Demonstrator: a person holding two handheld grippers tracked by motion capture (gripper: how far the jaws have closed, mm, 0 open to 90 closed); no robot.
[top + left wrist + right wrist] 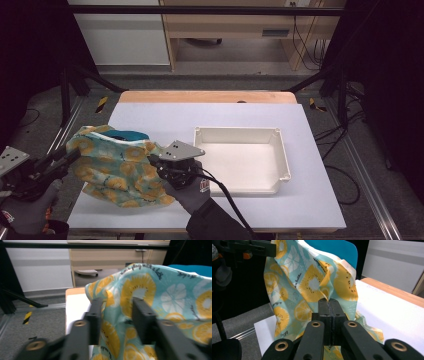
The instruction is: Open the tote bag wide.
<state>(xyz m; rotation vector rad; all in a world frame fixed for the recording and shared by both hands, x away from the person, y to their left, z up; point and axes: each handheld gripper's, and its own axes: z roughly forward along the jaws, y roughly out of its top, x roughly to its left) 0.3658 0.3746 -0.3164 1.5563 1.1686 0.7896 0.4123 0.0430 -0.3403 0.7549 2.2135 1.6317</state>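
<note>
A teal cloth bag point(117, 170) printed with yellow citrus slices is held up off the table's left part, its plain teal inside point(125, 135) showing at the top. My right gripper point(152, 160) is shut on the bag's right edge; in the right gripper view its jaws point(329, 302) meet on a fold of the cloth point(312, 282). My left gripper point(74, 154) is at the bag's left edge. In the left gripper view its jaws point(120, 310) stand apart with the cloth point(162, 290) bunched between and behind them, and the pads do not press on it.
A white rectangular tray point(282, 150) stands empty on the right half of the white table cover point(210, 112), just right of my right hand. Black frame posts stand at both sides, with floor and wooden furniture beyond the far edge.
</note>
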